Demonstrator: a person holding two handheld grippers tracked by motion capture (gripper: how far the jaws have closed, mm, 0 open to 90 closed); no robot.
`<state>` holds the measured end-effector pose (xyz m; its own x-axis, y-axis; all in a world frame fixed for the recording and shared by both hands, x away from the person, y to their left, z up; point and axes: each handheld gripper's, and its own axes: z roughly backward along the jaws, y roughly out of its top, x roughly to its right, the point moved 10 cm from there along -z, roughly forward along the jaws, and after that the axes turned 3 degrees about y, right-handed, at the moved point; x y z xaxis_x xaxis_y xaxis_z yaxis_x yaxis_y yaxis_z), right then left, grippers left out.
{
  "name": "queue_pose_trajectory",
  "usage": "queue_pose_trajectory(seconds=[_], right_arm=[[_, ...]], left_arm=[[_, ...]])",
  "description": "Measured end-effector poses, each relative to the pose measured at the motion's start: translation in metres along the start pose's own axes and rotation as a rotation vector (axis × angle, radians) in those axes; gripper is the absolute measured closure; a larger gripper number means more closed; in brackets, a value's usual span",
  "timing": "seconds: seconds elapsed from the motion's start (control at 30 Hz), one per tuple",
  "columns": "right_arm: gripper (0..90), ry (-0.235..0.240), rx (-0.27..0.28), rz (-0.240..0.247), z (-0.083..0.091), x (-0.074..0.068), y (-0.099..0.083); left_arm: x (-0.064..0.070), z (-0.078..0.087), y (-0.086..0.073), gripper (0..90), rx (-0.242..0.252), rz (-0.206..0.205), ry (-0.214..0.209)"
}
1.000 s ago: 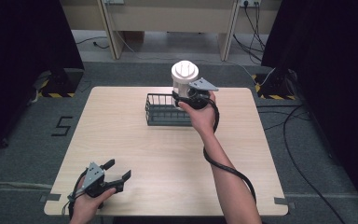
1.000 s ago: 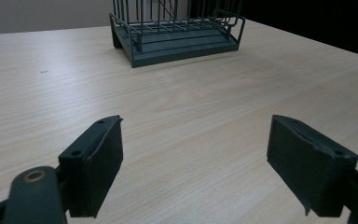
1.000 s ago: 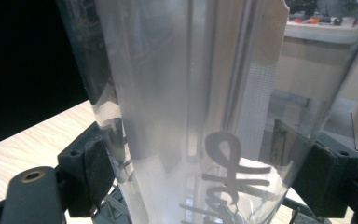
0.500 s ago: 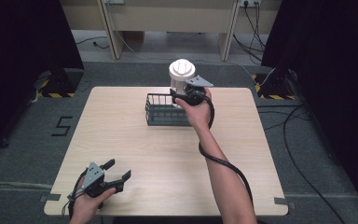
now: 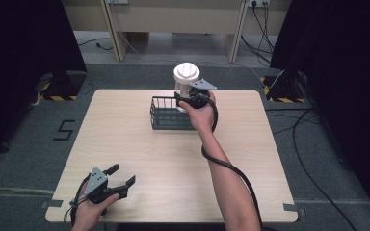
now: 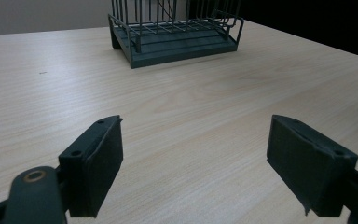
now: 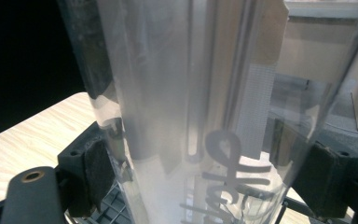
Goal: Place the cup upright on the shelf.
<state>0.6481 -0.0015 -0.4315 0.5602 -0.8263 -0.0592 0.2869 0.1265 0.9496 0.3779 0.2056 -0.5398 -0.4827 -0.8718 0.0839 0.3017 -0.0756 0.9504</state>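
Observation:
A clear plastic tumbler [image 5: 186, 79] with a white lid is held upright over the far side of a dark wire basket [image 5: 171, 115]. My right gripper [image 5: 182, 98] is shut on it. In the right gripper view both pads press the clear tumbler [image 7: 191, 93], which carries grey lettering, at my right gripper [image 7: 200, 172]. The basket's rim [image 7: 116, 214] shows just below. My left gripper [image 5: 122, 174] rests at the table's near left, open. In the left gripper view nothing lies between the jaws of my left gripper [image 6: 193, 172], and the basket [image 6: 177, 42] stands farther off.
The light wooden table [image 5: 125, 130] has bare surface around the basket. A cable [image 5: 226, 166] trails along the right forearm. Dark curtains and floor cables surround the table.
My right gripper has shifted slightly left with the tumbler in it, staying above the basket. The left gripper has not moved.

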Motion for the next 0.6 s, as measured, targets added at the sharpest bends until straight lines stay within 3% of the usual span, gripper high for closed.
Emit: queue_pose_trajectory(seconds=[0.6], right_arm=[[18.3, -0.019, -0.032, 0.003, -0.016, 0.001, -0.013]], left_arm=[[0.0, -0.001, 0.0, 18.1, 0.001, -0.002, -0.006]])
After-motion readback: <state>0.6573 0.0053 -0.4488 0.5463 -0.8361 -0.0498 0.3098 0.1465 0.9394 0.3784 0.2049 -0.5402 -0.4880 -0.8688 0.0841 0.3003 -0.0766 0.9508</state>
